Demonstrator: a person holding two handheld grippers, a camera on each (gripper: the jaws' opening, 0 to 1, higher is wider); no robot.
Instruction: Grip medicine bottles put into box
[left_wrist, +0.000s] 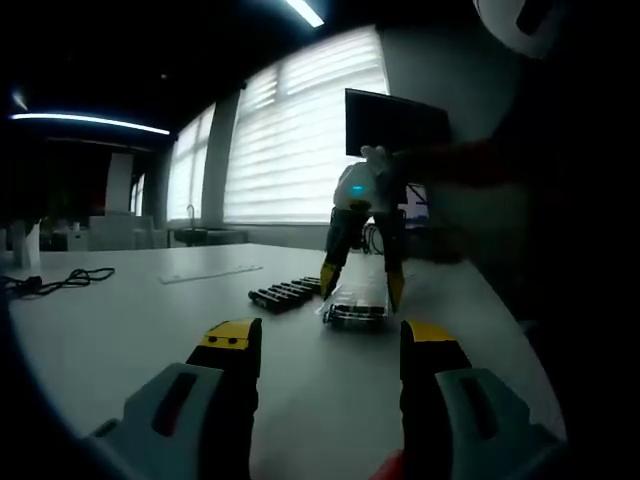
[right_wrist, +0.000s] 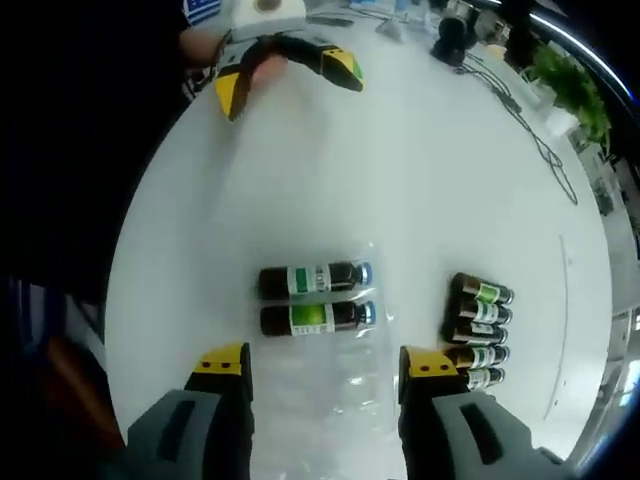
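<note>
Two medicine bottles (right_wrist: 313, 297) lie side by side in one clear box (right_wrist: 350, 375); five more bottles (right_wrist: 480, 333) form a row on the table (right_wrist: 420, 160); two grippers.

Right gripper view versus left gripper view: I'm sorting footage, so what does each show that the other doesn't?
Right gripper view alone: labels on two bottles lying in a clear tray, a plant. Left gripper view alone: bright blinds, a ceiling light, a dark monitor. Both: the white table, the row of loose bottles, and both open hand-held grippers, left and right.
</note>
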